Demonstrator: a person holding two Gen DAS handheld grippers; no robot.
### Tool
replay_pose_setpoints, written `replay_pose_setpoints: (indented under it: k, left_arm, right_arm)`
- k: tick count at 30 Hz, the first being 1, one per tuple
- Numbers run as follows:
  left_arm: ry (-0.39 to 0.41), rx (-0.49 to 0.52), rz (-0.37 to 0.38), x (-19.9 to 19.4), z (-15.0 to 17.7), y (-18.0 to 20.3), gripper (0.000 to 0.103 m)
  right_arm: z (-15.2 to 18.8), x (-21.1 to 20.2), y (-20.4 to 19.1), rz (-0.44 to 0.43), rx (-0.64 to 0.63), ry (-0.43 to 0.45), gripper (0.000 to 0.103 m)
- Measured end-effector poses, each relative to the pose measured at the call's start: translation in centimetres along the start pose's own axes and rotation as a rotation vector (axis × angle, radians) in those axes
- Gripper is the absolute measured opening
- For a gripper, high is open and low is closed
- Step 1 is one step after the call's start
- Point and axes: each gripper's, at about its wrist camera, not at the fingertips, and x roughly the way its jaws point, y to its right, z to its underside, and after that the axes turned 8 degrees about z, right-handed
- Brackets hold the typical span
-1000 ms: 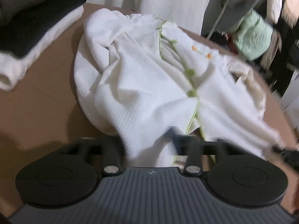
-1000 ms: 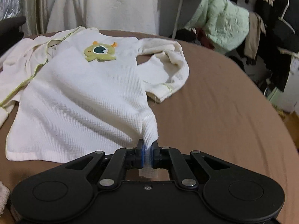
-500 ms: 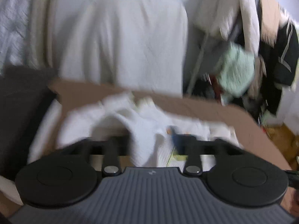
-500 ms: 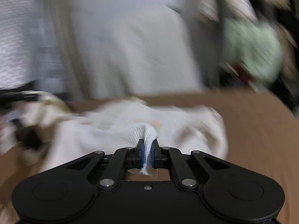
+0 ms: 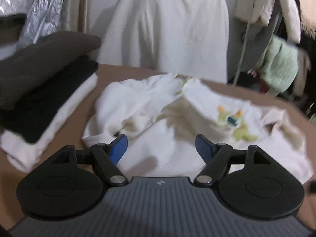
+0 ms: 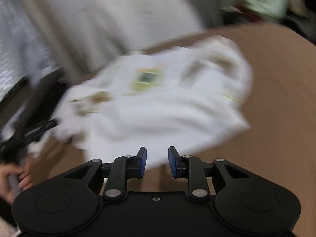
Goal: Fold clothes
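Both grippers, left (image 5: pixel 161 148) and right (image 6: pixel 157 162), have just been opening and hang spread and empty near the shirt (image 5: pixel 177 118), crumpled on the table (image 5: pixel 65 124) beside the stack (image 5: pixel 39 90); before folding, you should flatten it.

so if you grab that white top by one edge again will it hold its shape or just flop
The white top would likely flop: it lies crumpled in soft folds. Its waffle knit probably grips pads well. Pushed, it would probably bunch on the brown tabletop rather than slide.

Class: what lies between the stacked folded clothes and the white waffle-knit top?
Only a bare strip of brown tabletop separates stack and top, in the left wrist view.
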Motion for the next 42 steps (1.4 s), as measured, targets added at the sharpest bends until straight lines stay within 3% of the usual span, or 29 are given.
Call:
replay_pose_setpoints:
  k: [2, 3, 5, 7, 8, 9, 10, 11, 13, 17, 21, 23, 24, 25, 26, 28, 33, 37, 39, 40, 41, 42]
  left_arm:
    - [-0.046, 0.003, 0.037, 1.0, 0.1, -0.6, 0.087]
    - [-0.103, 0.022, 0.043, 2.0, 0.5, -0.8, 0.088]
    - [-0.220, 0.031, 0.024, 3.8, 1.6, -1.4, 0.093]
    - [-0.267, 0.063, 0.016, 5.7, 2.5, -1.6, 0.093]
    - [-0.273, 0.075, 0.001, 6.4, 2.7, -1.8, 0.087]
    - [-0.254, 0.059, -0.015, 6.7, 2.4, -2.2, 0.071]
    - [-0.237, 0.037, -0.028, 6.7, 1.9, -2.6, 0.016]
    - [-0.231, 0.010, -0.057, 6.6, 1.2, -3.1, 0.008]
    - [-0.126, -0.052, -0.154, 4.0, -0.7, -4.0, 0.008]
    - [0.223, -0.007, -0.474, -5.9, -4.2, -5.5, 0.008]
    - [0.526, -0.156, -0.678, -13.5, -4.8, -9.5, 0.010]
    - [0.572, -0.179, -0.831, -14.6, -4.8, -11.1, 0.023]
    - [0.517, -0.192, -0.856, -14.2, -4.9, -12.1, 0.031]
    - [0.462, -0.204, -0.879, -13.9, -4.9, -13.1, 0.044]
    - [0.407, -0.216, -0.902, -13.5, -5.0, -14.1, 0.046]
    - [0.311, -0.246, -0.833, -12.6, -4.8, -15.0, 0.046]
    - [0.182, -0.294, -0.504, -10.9, -4.9, -13.8, 0.046]
    - [0.048, -0.129, -0.477, -8.2, -4.4, -9.5, 0.050]
    - [-0.009, -0.070, -0.366, -6.4, -3.8, -7.6, 0.059]
    - [-0.046, -0.079, -0.307, -5.6, -3.5, -7.5, 0.059]
    - [-0.090, -0.116, -0.253, -4.9, -3.0, -7.8, 0.059]
    - [-0.119, -0.170, -0.218, -4.4, -2.8, -8.5, 0.059]
  right_arm:
    - [-1.4, 2.3, -3.4, -0.153, -0.062, -0.053, 0.032]
    - [-1.9, 3.5, -5.0, -0.181, -0.092, -0.068, 0.032]
    - [-2.7, 6.1, -7.9, -0.197, -0.149, -0.090, 0.038]
    - [-2.7, 8.4, -10.3, -0.139, -0.196, -0.118, 0.044]
    - [-2.5, 9.1, -11.1, -0.103, -0.214, -0.129, 0.044]
    - [-2.1, 9.2, -11.5, -0.097, -0.219, -0.138, 0.044]
    - [-1.7, 9.1, -11.6, -0.101, -0.217, -0.146, 0.044]
    - [-1.4, 9.0, -11.3, -0.112, -0.201, -0.159, 0.044]
    - [-0.7, 9.2, -10.5, -0.134, -0.152, -0.191, 0.044]
    - [-0.3, 9.7, -9.9, -0.111, -0.155, -0.190, 0.044]
    - [-0.3, 10.8, -11.2, -0.142, -0.164, -0.171, 0.044]
    - [-0.1, 11.1, -12.2, -0.143, -0.197, -0.158, 0.044]
    - [0.0, 11.1, -12.8, -0.128, -0.219, -0.148, 0.044]
    - [0.2, 11.1, -13.4, -0.110, -0.241, -0.138, 0.045]
    - [0.2, 11.1, -13.9, -0.097, -0.261, -0.125, 0.045]
    - [0.3, 10.8, -14.8, -0.074, -0.296, -0.091, 0.045]
    - [-0.9, 11.1, -18.0, -0.070, -0.427, 0.007, 0.050]
    - [-1.1, 15.3, -22.3, 0.093, -0.676, -0.004, 0.059]
    - [-0.8, 17.9, -23.0, 0.126, -0.745, -0.043, 0.057]
    - [-0.7, 19.1, -23.3, 0.138, -0.772, -0.063, 0.046]
    - [-0.9, 19.8, -23.1, 0.126, -0.750, -0.085, 0.006]
    - [-1.2, 19.0, -22.5, 0.044, -0.689, -0.105, 0.007]
